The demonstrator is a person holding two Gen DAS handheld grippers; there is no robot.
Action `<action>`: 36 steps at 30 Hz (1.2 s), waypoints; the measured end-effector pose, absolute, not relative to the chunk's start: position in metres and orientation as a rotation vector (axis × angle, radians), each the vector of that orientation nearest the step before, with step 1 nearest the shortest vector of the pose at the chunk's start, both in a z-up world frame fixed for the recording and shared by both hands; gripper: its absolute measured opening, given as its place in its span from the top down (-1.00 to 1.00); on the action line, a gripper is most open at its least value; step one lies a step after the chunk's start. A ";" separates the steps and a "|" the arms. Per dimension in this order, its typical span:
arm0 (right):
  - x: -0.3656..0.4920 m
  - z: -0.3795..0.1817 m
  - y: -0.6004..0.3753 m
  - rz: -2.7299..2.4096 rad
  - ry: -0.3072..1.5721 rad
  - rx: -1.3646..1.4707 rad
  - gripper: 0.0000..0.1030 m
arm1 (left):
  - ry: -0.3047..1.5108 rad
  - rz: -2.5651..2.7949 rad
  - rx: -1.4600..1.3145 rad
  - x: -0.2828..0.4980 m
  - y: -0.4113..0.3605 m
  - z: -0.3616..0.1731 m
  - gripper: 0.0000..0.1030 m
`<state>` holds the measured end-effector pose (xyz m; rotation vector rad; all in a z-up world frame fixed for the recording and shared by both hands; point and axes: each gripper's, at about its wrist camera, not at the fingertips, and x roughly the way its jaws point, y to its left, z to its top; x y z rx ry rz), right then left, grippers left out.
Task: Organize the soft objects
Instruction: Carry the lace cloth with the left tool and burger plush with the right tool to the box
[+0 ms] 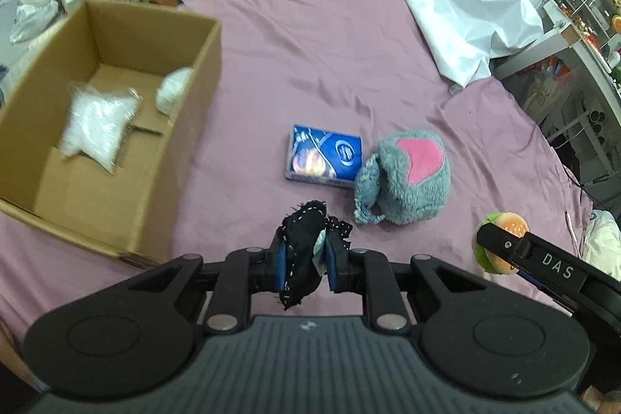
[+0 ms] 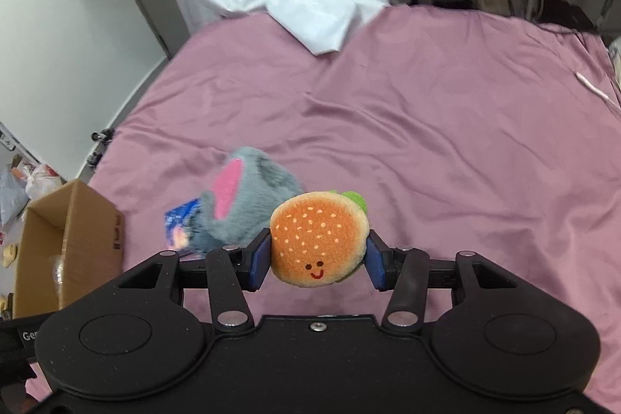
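**Over the pink bed, both grippers loaded**

Left hand-held gripper [image 1: 305,257] is clamped on a black stitched fabric scrap [image 1: 306,243], raised near the cardboard box [image 1: 186,142]. Right hand-held gripper [image 2: 317,258] squeezes a smiley burger plush [image 2: 318,239]. Grey elephant plush [image 1: 407,177] lies on the bed [image 1: 310,64], touching a blue pack [image 1: 324,156].

White letters "DAS" stand on the right gripper [image 1: 500,251] arm — "Ge", cut off, on a black strap [image 2: 17,340].
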<state>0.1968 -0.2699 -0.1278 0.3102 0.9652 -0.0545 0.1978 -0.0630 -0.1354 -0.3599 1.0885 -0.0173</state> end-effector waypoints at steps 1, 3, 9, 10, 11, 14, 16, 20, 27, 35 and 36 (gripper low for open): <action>0.196 -0.124 -0.267 -0.050 0.955 0.304 0.06 | 1.076 -0.016 -0.357 0.196 -0.060 -0.131 0.63; 0.194 -0.118 -0.261 -0.041 0.936 0.293 0.06 | 1.058 -0.014 -0.354 0.193 -0.055 -0.123 0.63; 0.190 -0.101 -0.248 -0.012 0.886 0.278 0.06 | 1.013 -0.015 -0.342 0.188 -0.044 -0.104 0.63; 0.189 -0.098 -0.246 -0.007 0.878 0.277 0.06 | 1.006 -0.015 -0.339 0.187 -0.042 -0.101 0.63; 0.189 -0.096 -0.245 -0.004 0.871 0.276 0.06 | 0.998 -0.015 -0.336 0.186 -0.040 -0.098 0.63; 0.185 -0.087 -0.238 0.010 0.839 0.269 0.06 | 0.979 -0.012 -0.327 0.185 -0.034 -0.091 0.63; 0.183 -0.082 -0.234 0.025 0.822 0.270 0.06 | 0.967 -0.007 -0.323 0.184 -0.029 -0.088 0.63; 0.181 -0.072 -0.224 0.067 0.793 0.278 0.06 | 0.946 0.002 -0.322 0.182 -0.016 -0.082 0.63; 0.180 -0.062 -0.203 0.121 0.750 0.280 0.05 | 0.920 0.031 -0.325 0.179 0.013 -0.072 0.63; 0.182 -0.050 -0.175 0.182 0.690 0.272 0.05 | 0.910 0.086 -0.304 0.182 0.051 -0.068 0.62; 0.182 -0.049 -0.171 0.189 0.685 0.272 0.05 | 0.910 0.089 -0.306 0.182 0.055 -0.069 0.62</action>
